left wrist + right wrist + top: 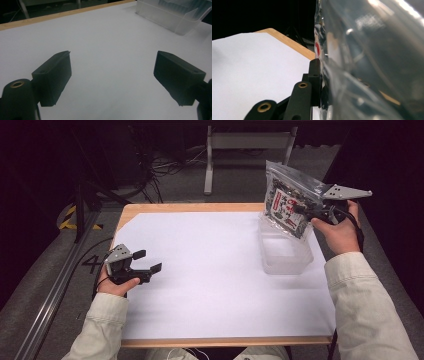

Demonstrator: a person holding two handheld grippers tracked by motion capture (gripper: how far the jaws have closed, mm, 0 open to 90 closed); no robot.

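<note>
The right gripper (303, 212) has its jaws clenched on one edge of a clear bag (290, 200) with printed contents, and it holds this bag in the air, tilted, directly above the open plastic box (285, 254) at the far right side of the white surface (210, 285). The lower corner of the bag seems to reach the box rim or just inside it, but I cannot tell if it really touches. In the right gripper view the bag film (367, 62) is pressed flat against the one jaw that can be seen there, so the grip looks thin and close to the edge. The step in hand, as I judge it, is to put the bag into the box. To do it well, the hand should turn the bag so its long side follows the long side of the box, then lower it slowly until the bottom rests inside, and only then release the jaws; if they release too early, the bag can fall over the rim. The left gripper (148, 261) rests low at the near left, well apart from the box, with its jaws released and nothing between them; it could come to steady the box, because the box looks light and may slide
</note>
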